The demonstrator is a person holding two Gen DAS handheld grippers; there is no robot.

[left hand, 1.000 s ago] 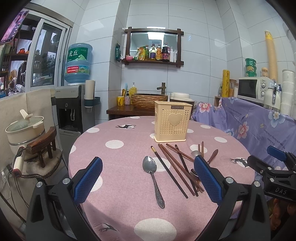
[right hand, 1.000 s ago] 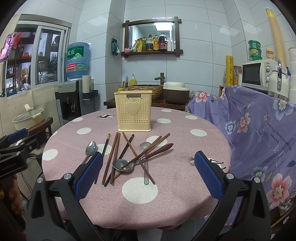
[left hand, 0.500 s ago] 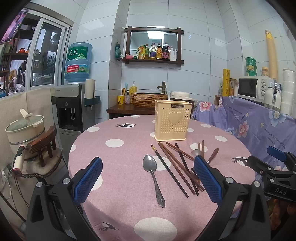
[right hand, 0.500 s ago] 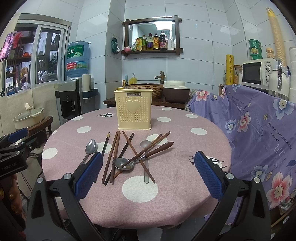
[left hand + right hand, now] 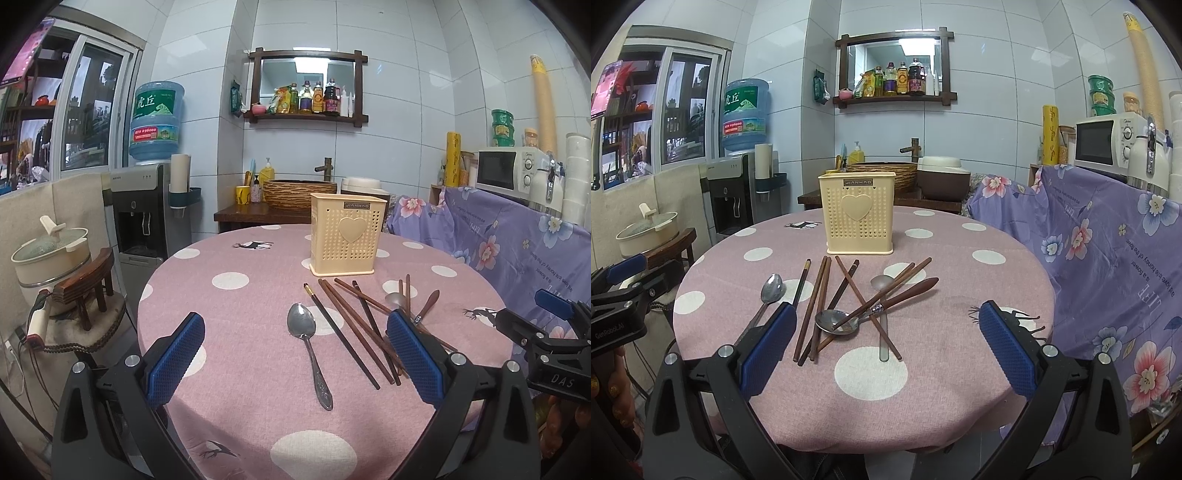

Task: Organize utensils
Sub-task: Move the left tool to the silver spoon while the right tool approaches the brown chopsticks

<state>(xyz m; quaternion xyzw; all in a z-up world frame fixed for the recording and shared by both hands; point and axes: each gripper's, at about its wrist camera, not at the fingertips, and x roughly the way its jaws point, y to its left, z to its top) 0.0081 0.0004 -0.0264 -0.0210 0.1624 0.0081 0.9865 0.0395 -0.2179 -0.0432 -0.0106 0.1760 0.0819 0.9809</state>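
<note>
- My left gripper (image 5: 291,354) gapes wide, empty.
- Metal spoon (image 5: 308,350) lies between its fingers, ahead.
- Chopsticks (image 5: 351,325) fan by the right finger.
- Cream holder (image 5: 345,236) stands upright beyond.

The near edge of the counter (image 5: 923,398) is bare cloth, so either tool can come in low from six o'clock. Straight ahead at twelve o'clock the cream holder (image 5: 857,218) stands upright, open-topped, with clear air above it. Between it and the near edge lies a tangle of chopsticks (image 5: 820,302) and crossed spoons (image 5: 836,321). A lone steel spoon (image 5: 308,350) lies apart at nine o'clock. At three o'clock the flowered cloth (image 5: 1108,258) crowds the counter's rim.
</note>
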